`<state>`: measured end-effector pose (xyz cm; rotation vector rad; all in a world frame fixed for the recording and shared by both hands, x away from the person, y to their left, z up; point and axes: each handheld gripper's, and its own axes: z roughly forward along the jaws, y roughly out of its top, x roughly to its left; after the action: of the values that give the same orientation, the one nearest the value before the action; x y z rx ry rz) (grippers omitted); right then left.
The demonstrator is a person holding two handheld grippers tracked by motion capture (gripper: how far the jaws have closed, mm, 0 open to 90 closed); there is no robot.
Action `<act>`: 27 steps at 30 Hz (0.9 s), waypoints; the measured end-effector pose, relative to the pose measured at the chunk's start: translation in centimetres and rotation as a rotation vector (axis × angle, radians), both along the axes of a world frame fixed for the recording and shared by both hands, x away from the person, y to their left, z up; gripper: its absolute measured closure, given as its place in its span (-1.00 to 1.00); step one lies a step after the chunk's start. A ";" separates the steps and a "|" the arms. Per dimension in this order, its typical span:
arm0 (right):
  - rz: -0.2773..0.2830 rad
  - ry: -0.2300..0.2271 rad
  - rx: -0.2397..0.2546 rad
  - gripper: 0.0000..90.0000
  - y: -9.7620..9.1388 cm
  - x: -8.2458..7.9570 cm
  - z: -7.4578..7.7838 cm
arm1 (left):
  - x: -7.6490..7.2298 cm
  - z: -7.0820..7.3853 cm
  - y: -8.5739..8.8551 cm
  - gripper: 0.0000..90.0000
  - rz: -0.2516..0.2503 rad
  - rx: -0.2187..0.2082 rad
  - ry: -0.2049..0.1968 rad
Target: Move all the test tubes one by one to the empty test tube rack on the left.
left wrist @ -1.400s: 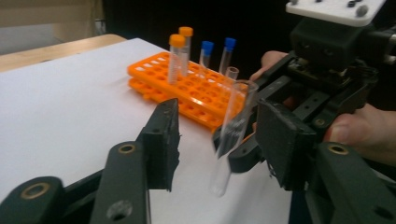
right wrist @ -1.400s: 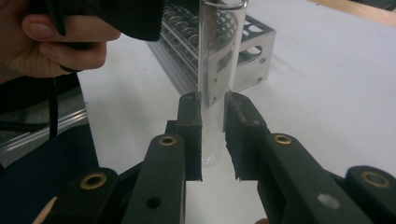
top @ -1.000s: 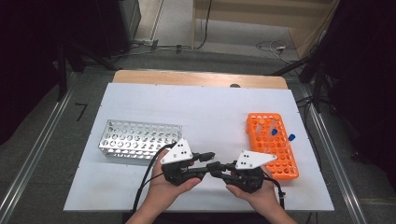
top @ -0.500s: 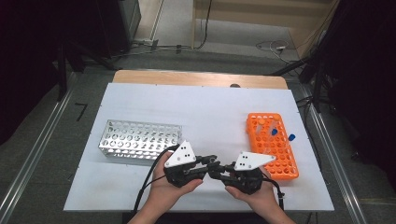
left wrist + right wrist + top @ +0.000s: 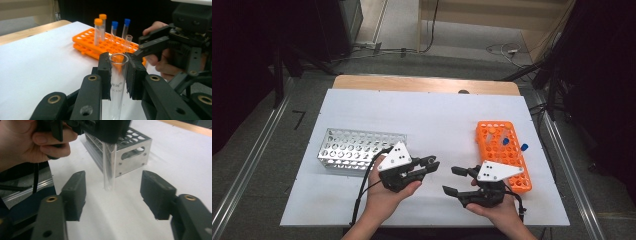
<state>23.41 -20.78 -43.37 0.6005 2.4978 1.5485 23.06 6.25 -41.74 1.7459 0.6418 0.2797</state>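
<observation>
Your left gripper (image 5: 119, 75) is clamped on a clear, uncapped test tube (image 5: 117, 82), holding it upright near the rim, with its round bottom hanging just above the white table (image 5: 437, 120). Your right gripper (image 5: 113, 192) has just been opening; its jaws now stand wide on either side of the tube without touching it, so the handover looks finished. What remains, I judge, is carrying the tube to the metal rack (image 5: 357, 149) beside your left hand and lowering it into a hole. The orange rack (image 5: 504, 152) holds several more tubes, some capped.
</observation>
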 end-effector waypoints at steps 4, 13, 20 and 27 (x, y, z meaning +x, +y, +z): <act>-0.019 -0.001 0.006 -0.49 -1.7 -0.1 0.1 | 0.6 0.5 1.4 0.70 0.042 -0.010 -0.005; -0.041 -0.001 0.026 -0.75 -4.3 -0.1 0.2 | 1.8 1.4 3.7 0.70 0.118 -0.016 -0.028; -0.084 0.007 0.042 -0.86 -6.5 0.2 0.3 | 3.3 2.0 5.9 0.70 0.187 -0.019 -0.038; -0.109 0.007 0.040 -0.96 -8.5 0.2 0.0 | 4.9 2.0 7.3 0.70 0.236 -0.038 -0.034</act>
<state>23.63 -29.32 -43.34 0.7357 2.4009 1.5626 27.99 13.53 -39.78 1.6265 0.8242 0.4567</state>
